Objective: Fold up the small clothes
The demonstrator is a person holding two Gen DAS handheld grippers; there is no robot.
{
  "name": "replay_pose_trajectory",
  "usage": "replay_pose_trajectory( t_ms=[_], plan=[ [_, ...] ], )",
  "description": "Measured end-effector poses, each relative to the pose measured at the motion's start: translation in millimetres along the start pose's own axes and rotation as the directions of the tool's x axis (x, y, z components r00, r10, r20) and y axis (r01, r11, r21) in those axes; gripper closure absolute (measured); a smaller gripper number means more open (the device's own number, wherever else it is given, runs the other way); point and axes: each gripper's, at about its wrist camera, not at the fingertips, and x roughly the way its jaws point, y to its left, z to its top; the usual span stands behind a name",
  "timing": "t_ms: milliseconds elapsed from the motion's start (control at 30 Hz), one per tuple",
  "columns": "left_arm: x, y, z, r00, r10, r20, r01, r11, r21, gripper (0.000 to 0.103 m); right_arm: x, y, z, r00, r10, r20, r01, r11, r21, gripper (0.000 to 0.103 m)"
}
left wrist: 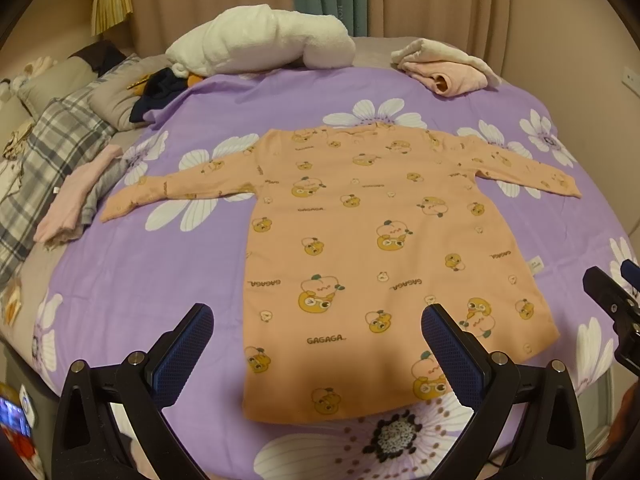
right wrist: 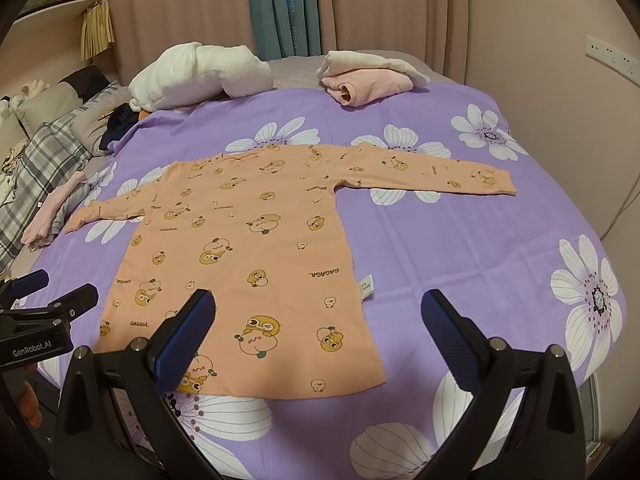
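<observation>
Both grippers hover agape above shirt.

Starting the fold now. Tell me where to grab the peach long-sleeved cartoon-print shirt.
Probably pinch each cuff of the peach long-sleeved cartoon-print shirt: the left gripper from the left, the right gripper from the right. Both sleeves lie spread flat on the purple floral bedspread, ends free.

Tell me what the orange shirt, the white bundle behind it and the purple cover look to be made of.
Orange shirt: thin matte knit, probably cotton jersey; it lies flat with a printed cartoon pattern.
White bundle: thick plush or terry, going by its fuzzy, puffy surface.
Purple cover: smooth woven sheet with faint creases and printed daisies; the fibre cannot be told.
</observation>
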Motion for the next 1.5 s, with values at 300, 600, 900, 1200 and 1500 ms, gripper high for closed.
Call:
replay_pose_trajectory(
  t_ms=[300, 600, 900, 1200, 1500],
  plan=[
    [2.0, 0.6, -1.1, 1.000, 0.002, -0.005, -0.002, 1.000, 0.002, 0.000, -0.2, -0.2, -0.7, 1.000, 0.000, 0.000, 0.000, 1.000, 0.001, 0.000],
    [2.6, 0.4, -1.5, 1.000, 0.002, -0.008, -0.002, 1.000, 0.004, 0.000, -0.2, -0.8, -0.6, 1.000, 0.000, 0.000, 0.000, 1.000, 0.003, 0.000],
    [3.4, 0.3, -2.0, 1.000, 0.005, -0.010, -0.004, 1.000, 0.006, 0.000, -0.7, -1.8, -3.2, 1.000, 0.002, 0.000, -0.002, 1.000, 0.005, 0.000],
    [22.7, 0.4, 3.0, 0.992, -0.120, -0.032, 0.118, 0.990, -0.071, 0.000, 10.3, -34.2, -4.1, 0.989, 0.145, 0.002, -0.144, 0.980, 0.134, 0.000],
    [68.6, -9.9, 18.5, 0.931, -0.359, -0.072, 0.343, 0.924, -0.172, 0.000, 72.7, -150.4, -13.8, 0.950, 0.299, 0.091, -0.300, 0.788, 0.537, 0.000]
  ],
)
